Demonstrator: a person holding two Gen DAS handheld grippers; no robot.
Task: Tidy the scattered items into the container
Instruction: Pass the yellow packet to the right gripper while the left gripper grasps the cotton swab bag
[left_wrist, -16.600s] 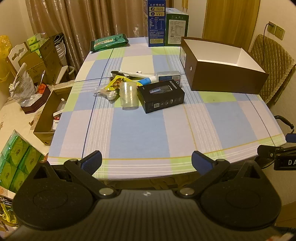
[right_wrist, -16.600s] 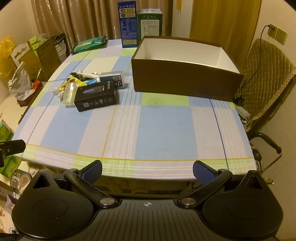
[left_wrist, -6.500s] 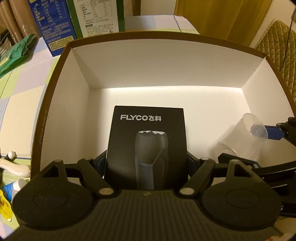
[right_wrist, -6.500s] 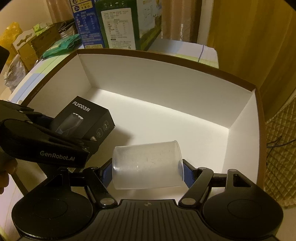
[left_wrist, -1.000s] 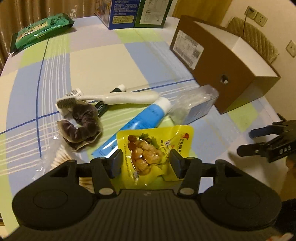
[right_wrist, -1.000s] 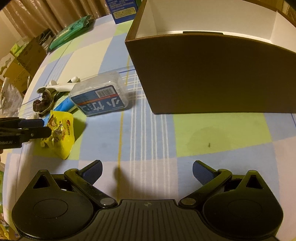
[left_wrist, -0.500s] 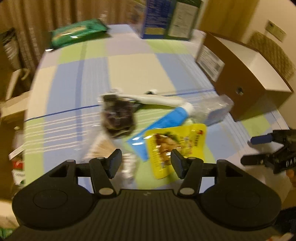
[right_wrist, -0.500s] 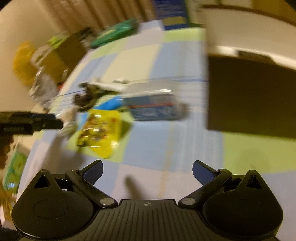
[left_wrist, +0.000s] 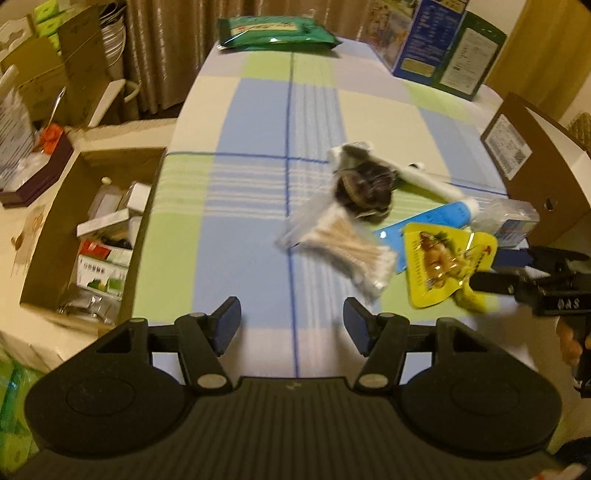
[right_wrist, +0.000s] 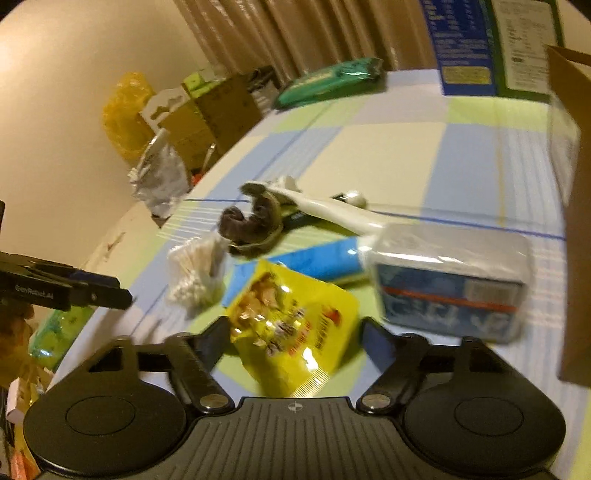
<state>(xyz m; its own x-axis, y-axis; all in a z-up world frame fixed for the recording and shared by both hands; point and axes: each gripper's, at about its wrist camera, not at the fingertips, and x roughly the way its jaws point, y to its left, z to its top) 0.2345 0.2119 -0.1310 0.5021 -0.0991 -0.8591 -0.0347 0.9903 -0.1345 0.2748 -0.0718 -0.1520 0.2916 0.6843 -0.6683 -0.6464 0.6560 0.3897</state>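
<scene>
A yellow snack packet (right_wrist: 295, 328) lies between the open fingers of my right gripper (right_wrist: 297, 341); it also shows in the left wrist view (left_wrist: 443, 262). My left gripper (left_wrist: 291, 325) is open and empty, just short of a bag of cotton swabs (left_wrist: 343, 247). Around them lie a dark hair scrunchie (left_wrist: 364, 188), a white toothbrush (left_wrist: 424, 181), a blue tube (left_wrist: 428, 218) and a clear plastic box (right_wrist: 450, 284). The brown container box (left_wrist: 535, 166) stands at the right.
A green packet (left_wrist: 273, 31) and tall cartons (left_wrist: 443, 48) stand at the table's far end. An open cardboard box of clutter (left_wrist: 96, 229) sits off the table's left edge. The tablecloth edge (left_wrist: 295, 369) is near me.
My left gripper has swung left and back from the snack packet to face the cotton swabs. My right gripper has moved in low and now straddles the yellow packet.
</scene>
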